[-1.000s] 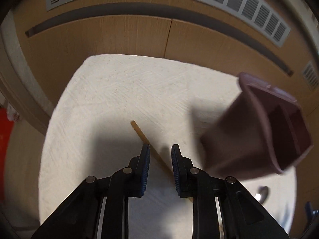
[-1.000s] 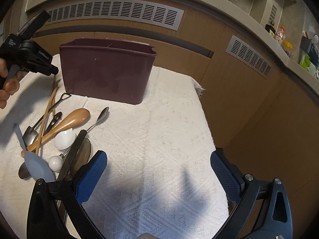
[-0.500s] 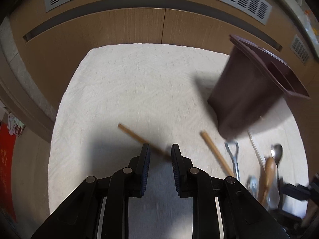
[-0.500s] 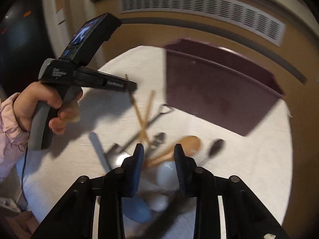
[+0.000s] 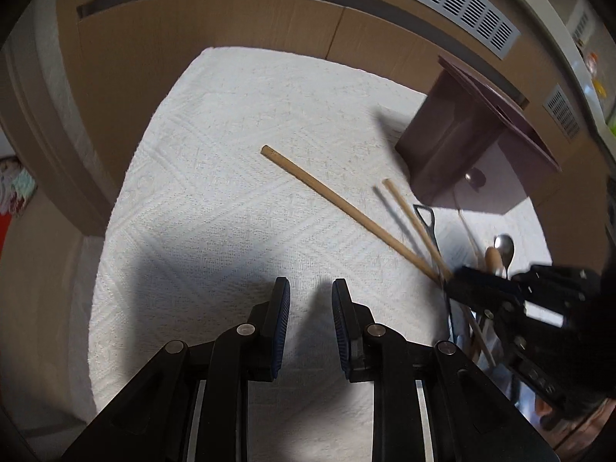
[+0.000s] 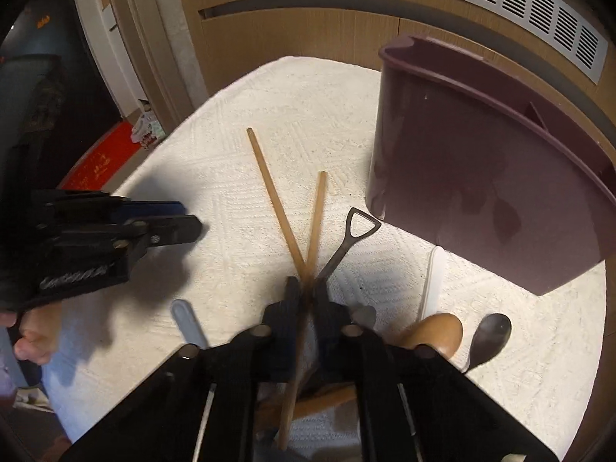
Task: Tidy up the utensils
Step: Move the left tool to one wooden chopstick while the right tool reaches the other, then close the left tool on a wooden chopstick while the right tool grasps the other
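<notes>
A: We start with the table under its white woven cloth (image 6: 346, 115), which fills most of both views.

B: Then we have the tall maroon plastic utensil holder (image 6: 481, 177), upright at the far right of the cloth, an inner divider showing at its rim.

A: We see our left hand-held gripper (image 5: 311, 308) hovering above bare cloth, its jaws a narrow gap apart with nothing between them.

B: Our right hand-held gripper (image 6: 306, 292) is clamped on the two crossed wooden chopsticks (image 6: 269, 184) right at their crossing (from the left wrist view the same pair runs under its black tip).

A: Just beside the chopsticks lies a dark metal handle with a triangular loop end (image 6: 356, 231), pointing at the holder's base.

B: Nearer us on the right we make out a rounded brown wooden spoon bowl (image 6: 439, 333) and a dark metal spoon bowl (image 6: 491, 337); a pale grey flat handle (image 6: 186, 321) lies on the left.
</notes>
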A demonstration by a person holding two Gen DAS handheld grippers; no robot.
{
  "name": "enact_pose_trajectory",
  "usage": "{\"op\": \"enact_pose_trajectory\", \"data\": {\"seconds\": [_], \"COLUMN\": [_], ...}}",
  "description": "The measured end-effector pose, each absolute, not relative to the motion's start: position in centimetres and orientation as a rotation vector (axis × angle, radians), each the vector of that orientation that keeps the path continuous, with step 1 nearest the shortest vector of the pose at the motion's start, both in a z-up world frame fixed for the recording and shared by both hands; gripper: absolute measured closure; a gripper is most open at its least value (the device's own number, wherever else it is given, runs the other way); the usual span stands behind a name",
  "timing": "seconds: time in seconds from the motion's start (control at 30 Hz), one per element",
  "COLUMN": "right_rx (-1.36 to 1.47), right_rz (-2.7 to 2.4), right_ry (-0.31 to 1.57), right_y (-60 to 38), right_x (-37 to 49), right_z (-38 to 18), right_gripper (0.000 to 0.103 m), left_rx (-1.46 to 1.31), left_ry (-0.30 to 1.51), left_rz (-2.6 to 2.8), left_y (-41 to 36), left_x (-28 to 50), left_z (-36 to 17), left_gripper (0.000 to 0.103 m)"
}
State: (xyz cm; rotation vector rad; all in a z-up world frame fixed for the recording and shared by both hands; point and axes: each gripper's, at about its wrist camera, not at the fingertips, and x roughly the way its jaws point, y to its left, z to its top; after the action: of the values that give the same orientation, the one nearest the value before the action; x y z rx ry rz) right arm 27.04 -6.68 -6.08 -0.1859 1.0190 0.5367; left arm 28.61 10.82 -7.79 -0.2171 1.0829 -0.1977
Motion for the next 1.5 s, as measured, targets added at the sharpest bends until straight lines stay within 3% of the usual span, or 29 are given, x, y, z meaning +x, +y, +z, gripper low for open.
{"op": "enact_pose_trajectory", "data": {"seconds": [0.17, 0.3, 0.53, 0.6, 0.67, 0.77, 0.83, 1.07, 1.33, 1.4, 1.5], "right_rx": [-0.114, -0.065, -0.027, -0.022, -0.005, 0.030, 0.053, 0.100, 0.093, 0.102, 0.126], "right_rz": [0.522, 0.484, 0.423, 0.408, 0.396, 0.385, 0.381, 0.393, 0.388, 0.358, 0.295], "right_ry": [0.958, 0.926, 0.861, 0.844, 0.836, 0.823, 0.827, 0.826, 0.819, 0.830, 0.879], "right_y": [-10.6, -13.6, -16.8, -16.9, -17.9, -19.2, -19.9, -20.9, -20.0, -20.6, -22.2], "right_x": [25.3, 23.6, 21.8, 21.7, 20.9, 20.7, 20.7, 20.6, 20.7, 20.8, 21.2], "right_z": [-3.3, -2.0, -0.6, -0.9, -0.6, -0.4, -0.6, -0.1, -0.4, -0.9, -2.2], "right_gripper": [0.099, 0.098, 0.097, 0.097, 0.097, 0.097, 0.097, 0.097, 0.097, 0.097, 0.088], "left_rx": [-0.311, -0.427, -0.291, -0.213, -0.102, -0.022, -0.013, 0.049, -0.034, -0.040, -0.050], "left_ry": [1.124, 1.200, 1.291, 1.284, 1.256, 1.186, 1.142, 1.059, 1.109, 1.040, 0.874], "left_rz": [-0.155, -0.108, -0.002, 0.009, 0.018, -0.014, -0.026, -0.182, -0.147, -0.155, -0.166], "left_y": [10.8, 10.7, 7.5, 6.3, 5.3, 4.9, 5.3, 4.7, 3.2, 3.1, 2.7], "left_x": [31.2, 34.7, 39.2, 39.6, 39.2, 37.6, 36.1, 28.7, 30.3, 29.6, 27.4], "left_z": [-7.7, -8.0, -7.8, -7.8, -7.9, -8.0, -8.1, -8.8, -8.7, -7.8, -5.1], "left_gripper": [0.068, 0.067, 0.067, 0.068, 0.081, 0.082, 0.090, 0.090, 0.094, 0.094, 0.095]}}
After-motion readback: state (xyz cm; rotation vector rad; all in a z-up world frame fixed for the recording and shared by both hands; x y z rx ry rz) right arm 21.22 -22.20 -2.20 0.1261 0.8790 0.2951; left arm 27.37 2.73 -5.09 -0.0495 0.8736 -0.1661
